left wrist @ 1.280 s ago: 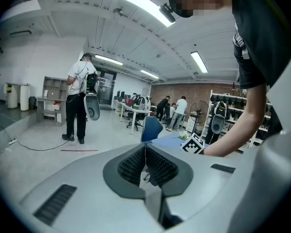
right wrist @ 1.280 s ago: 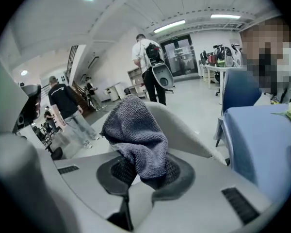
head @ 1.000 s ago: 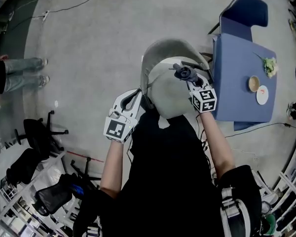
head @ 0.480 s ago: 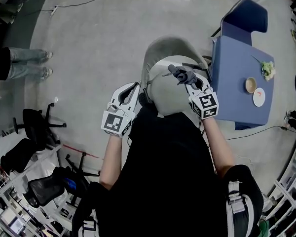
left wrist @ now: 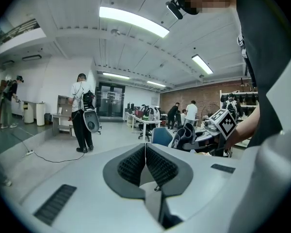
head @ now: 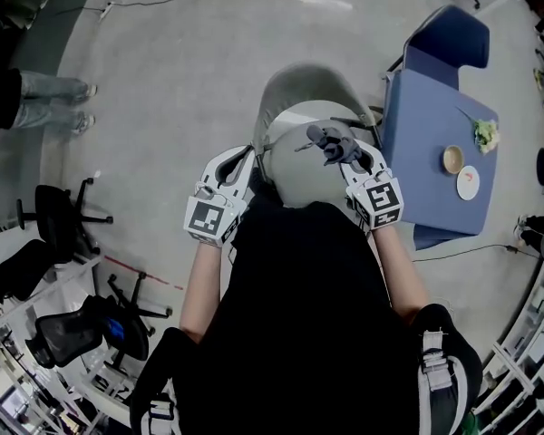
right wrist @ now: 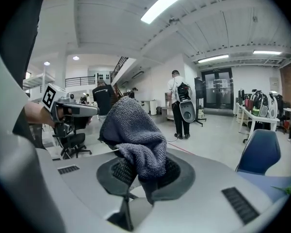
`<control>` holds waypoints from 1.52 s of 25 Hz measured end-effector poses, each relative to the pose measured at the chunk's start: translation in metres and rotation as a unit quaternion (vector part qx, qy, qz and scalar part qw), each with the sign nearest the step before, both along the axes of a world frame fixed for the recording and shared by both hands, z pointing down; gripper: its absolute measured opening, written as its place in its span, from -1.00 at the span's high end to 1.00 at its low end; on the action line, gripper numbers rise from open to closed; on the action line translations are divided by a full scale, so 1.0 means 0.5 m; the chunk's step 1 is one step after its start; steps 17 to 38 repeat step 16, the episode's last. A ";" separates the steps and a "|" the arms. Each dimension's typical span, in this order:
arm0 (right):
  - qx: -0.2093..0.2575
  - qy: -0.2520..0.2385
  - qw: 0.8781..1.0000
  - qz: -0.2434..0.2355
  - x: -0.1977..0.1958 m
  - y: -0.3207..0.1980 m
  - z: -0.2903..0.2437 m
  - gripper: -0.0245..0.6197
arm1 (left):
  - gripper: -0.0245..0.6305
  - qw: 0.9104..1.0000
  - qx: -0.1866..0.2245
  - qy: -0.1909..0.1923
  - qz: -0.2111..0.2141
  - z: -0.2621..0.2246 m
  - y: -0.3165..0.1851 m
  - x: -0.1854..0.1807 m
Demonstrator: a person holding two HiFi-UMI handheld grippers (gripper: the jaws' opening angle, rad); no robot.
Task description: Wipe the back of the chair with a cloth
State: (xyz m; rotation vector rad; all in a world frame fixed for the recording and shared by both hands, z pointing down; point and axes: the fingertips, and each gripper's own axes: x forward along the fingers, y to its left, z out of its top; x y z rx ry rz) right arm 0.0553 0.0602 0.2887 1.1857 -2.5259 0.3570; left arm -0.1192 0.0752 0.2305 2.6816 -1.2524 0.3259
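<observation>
Right hand-held gripper (right wrist: 140, 171) pinches a bunched grey cloth (right wrist: 134, 132); left hand-held gripper (left wrist: 145, 163) is closed, empty. Rubbing the chair (head: 295, 89) could tug it loose.

Left gripper (head: 243, 157), right gripper (head: 346, 155): two. Cloth (head: 326, 139): one. Grey chair (head: 308, 84): one. Blue chair (head: 453, 34): one.

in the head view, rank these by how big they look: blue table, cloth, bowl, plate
Largest to smallest in the head view:
1. blue table
2. cloth, bunched up
3. plate and bowl look about the same size, so I won't rank them against each other.
</observation>
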 end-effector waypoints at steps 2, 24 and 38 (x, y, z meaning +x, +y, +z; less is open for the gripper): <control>0.004 -0.002 1.000 -0.005 0.003 0.005 -0.006 0.66 | 0.85 1.000 0.001 0.000 -0.006 -0.001 0.008 0.005; 0.024 -0.020 0.999 -0.041 -0.020 0.021 -0.049 0.66 | 0.85 1.000 0.008 -0.004 -0.021 -0.018 0.050 0.032; 0.024 -0.020 0.999 -0.041 -0.020 0.021 -0.049 0.66 | 0.85 1.000 0.008 -0.004 -0.021 -0.018 0.050 0.032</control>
